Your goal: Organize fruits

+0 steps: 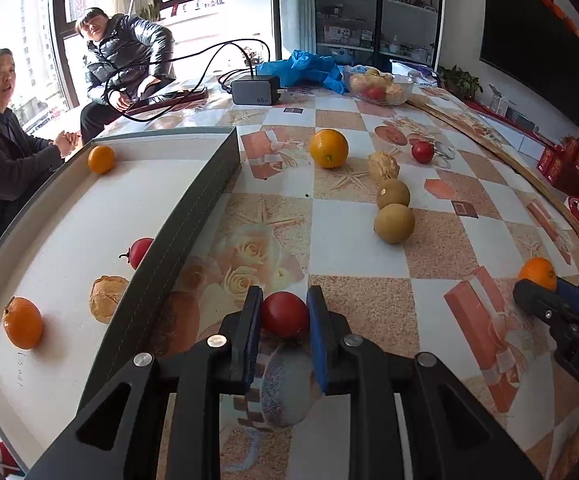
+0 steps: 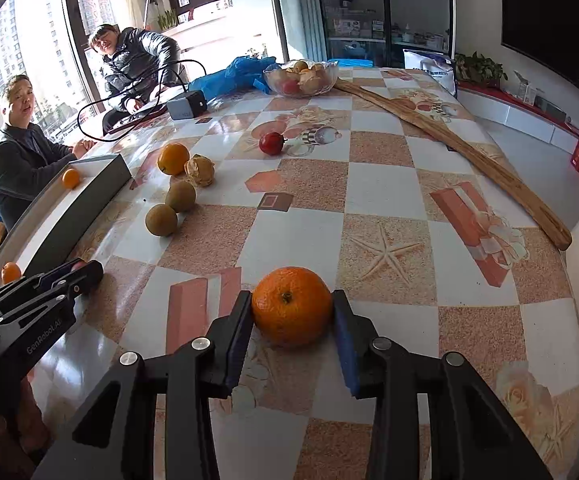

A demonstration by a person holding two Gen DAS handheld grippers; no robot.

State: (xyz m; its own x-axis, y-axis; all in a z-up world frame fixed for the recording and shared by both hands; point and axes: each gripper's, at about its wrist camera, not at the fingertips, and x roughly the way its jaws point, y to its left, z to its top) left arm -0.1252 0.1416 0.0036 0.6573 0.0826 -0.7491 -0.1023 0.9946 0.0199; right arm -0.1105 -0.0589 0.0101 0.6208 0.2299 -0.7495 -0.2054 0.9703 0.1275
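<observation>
Gripping tomato (image 1: 284,319) in left gripper (image 1: 283,322), orange (image 2: 292,305) in right gripper (image 2: 292,314), both right of tray (image 1: 205,200); next likely lifting into tray.

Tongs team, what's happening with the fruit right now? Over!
Left tongs around red fruit. Right tongs around orange. Both fruits on table. Tray wall beside left tongs.

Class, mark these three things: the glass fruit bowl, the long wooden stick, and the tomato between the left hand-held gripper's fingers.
glass bowl (image 2: 331,74), right wrist view, right rim.
wooden stick (image 2: 465,152), right wrist view, mid-length.
tomato (image 1: 284,314), left wrist view, centre of its red skin.
</observation>
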